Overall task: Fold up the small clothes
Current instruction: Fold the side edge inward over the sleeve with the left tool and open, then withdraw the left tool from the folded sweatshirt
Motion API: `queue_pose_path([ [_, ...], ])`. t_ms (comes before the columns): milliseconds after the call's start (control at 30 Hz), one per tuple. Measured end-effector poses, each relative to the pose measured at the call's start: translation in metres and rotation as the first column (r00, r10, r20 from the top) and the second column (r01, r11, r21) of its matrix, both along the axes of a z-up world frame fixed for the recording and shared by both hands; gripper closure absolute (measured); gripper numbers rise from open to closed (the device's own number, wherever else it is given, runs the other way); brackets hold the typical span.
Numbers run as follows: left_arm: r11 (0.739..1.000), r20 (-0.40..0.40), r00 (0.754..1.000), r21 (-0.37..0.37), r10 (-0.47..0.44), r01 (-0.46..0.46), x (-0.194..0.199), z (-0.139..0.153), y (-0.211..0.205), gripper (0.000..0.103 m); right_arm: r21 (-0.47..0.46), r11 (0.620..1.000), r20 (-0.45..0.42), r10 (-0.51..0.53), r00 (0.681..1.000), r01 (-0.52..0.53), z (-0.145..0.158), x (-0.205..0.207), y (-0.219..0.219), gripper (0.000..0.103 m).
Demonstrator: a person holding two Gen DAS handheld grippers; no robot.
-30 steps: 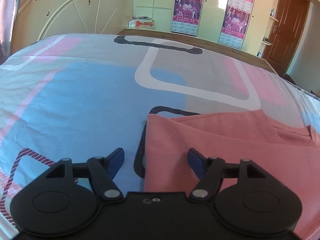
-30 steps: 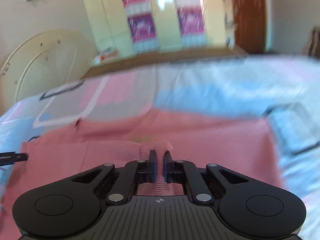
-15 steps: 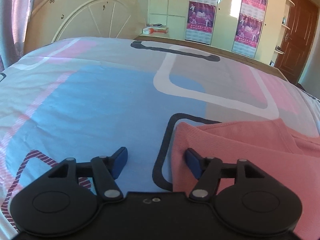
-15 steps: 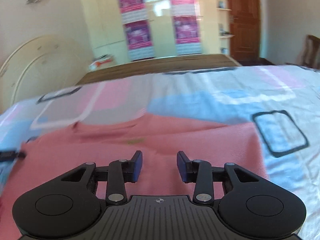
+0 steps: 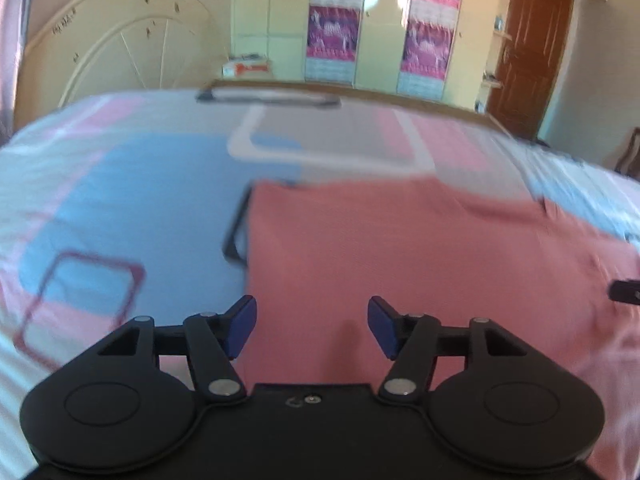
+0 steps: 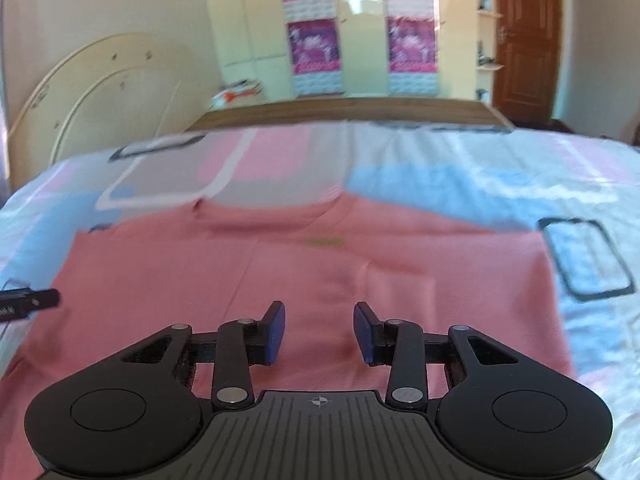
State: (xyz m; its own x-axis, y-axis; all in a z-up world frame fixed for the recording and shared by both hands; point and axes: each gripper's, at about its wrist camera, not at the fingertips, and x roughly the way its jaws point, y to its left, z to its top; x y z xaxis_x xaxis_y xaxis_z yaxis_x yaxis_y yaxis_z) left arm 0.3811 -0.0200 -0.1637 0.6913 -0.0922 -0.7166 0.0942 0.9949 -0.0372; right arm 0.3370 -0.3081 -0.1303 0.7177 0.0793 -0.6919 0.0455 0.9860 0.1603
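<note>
A pink knit garment lies flat on the patterned bedsheet. It also fills the middle of the right wrist view. My left gripper is open and empty, above the garment's left part, with its left finger near the left edge. My right gripper is open and empty above the garment's near middle. The right gripper's tip shows at the right edge of the left wrist view. The left gripper's tip shows at the left edge of the right wrist view.
The bed has a cream headboard at the far left and a wooden edge at the back. Cupboards with purple posters and a brown door stand behind. A chair stands at the far right.
My right gripper let go of the pinched pink fabric and opened wide. My left gripper moved right over the garment. Both views have pulled back a little.
</note>
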Motion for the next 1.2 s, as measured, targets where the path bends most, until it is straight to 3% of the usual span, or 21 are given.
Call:
queue_pose_path([
  [100, 0.999, -0.02, 0.999, 0.029, 0.026, -0.026, -0.011, -0.016, 0.004, 0.042, -0.06, 0.998, -0.071, -0.001, 0.997, -0.004, -0.019, -0.003, 0.003, 0.065],
  [133, 0.998, -0.032, 0.999, 0.046, 0.038, -0.037, -0.012, -0.02, 0.007, 0.036, -0.079, 0.997, -0.077, -0.005, 0.997, -0.001, -0.025, -0.006, -0.002, 0.065],
  [300, 0.996, -0.057, 0.994, -0.015, 0.09, -0.091, -0.015, -0.012, 0.012, 0.04, -0.089, 0.996, -0.079, -0.017, 0.997, 0.01, -0.018, -0.012, -0.004, 0.065],
  [600, 1.0, -0.001, 1.0, -0.01, -0.011, 0.011, -0.055, 0.015, -0.034, 0.034, -0.009, 0.997, -0.048, 0.08, 0.996, -0.081, -0.001, -0.054, 0.016, 0.065],
  [1200, 0.987, -0.029, 0.987, 0.012, -0.159, 0.159, -0.085, 0.002, -0.121, 0.034, 0.033, 0.994, -0.038, 0.105, 0.994, -0.103, 0.008, -0.086, 0.012, 0.065],
])
